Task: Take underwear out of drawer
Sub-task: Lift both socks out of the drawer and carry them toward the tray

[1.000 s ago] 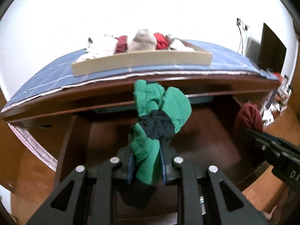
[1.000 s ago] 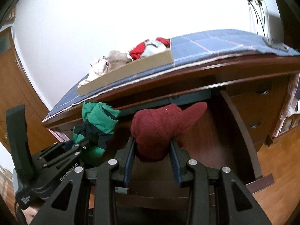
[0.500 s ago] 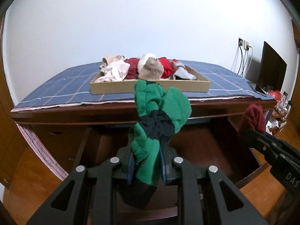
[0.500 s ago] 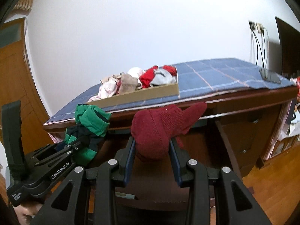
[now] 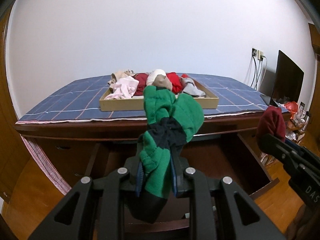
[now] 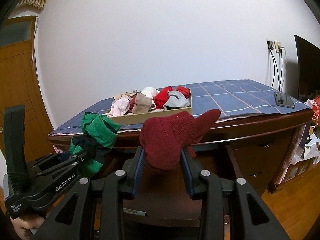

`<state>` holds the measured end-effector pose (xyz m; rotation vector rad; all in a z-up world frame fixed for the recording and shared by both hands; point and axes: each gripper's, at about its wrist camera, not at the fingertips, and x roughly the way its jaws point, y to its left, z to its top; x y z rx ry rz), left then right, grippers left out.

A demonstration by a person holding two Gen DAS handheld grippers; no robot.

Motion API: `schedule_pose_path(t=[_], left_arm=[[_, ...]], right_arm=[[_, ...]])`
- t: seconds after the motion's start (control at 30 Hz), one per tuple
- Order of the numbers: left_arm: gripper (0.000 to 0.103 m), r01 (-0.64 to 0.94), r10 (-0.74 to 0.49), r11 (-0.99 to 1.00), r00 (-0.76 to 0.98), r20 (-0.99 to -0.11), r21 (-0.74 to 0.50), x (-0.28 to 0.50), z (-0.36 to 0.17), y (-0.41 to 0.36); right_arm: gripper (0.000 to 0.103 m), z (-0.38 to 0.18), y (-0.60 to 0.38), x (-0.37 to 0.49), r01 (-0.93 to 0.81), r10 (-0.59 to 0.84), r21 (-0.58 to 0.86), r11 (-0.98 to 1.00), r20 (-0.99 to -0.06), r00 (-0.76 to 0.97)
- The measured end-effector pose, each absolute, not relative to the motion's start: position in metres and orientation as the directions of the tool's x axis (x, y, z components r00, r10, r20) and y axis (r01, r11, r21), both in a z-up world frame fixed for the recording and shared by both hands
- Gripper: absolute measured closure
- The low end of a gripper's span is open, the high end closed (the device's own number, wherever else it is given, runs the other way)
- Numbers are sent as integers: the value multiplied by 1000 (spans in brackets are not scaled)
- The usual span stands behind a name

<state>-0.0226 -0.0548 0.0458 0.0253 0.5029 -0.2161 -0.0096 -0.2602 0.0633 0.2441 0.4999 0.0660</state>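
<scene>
L gripper (image 5: 156,177) is clamped narrow on a green & navy garment (image 5: 170,120), held up above the open drawer (image 5: 258,156), in front of the desk edge. R gripper (image 6: 162,172) is clamped on a dark red knit piece (image 6: 172,138), also clear of the drawer. More clothes are seen piled in a cardboard tray (image 5: 160,104) on the blue checked cloth (image 5: 60,106).

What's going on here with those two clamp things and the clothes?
A person holds a two-finger gripper in each hand. The left gripper is shut on a green and navy garment; the right gripper is shut on a dark red knit piece. Both hang above the open drawer, in front of a tray of clothes on the dresser top.
</scene>
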Motion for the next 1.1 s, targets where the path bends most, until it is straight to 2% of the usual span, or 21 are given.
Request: schedule_pose_path(t=[0.5, 1.1], left_arm=[[83, 207, -205, 977, 885, -419, -41, -40, 64, -51], [83, 190, -182, 982, 896, -405, -21, -40, 68, -52]], right_arm=[[65, 79, -263, -25, -15, 110, 230, 973, -407, 907], [65, 87, -268, -28, -23, 116, 244, 970, -377, 919]])
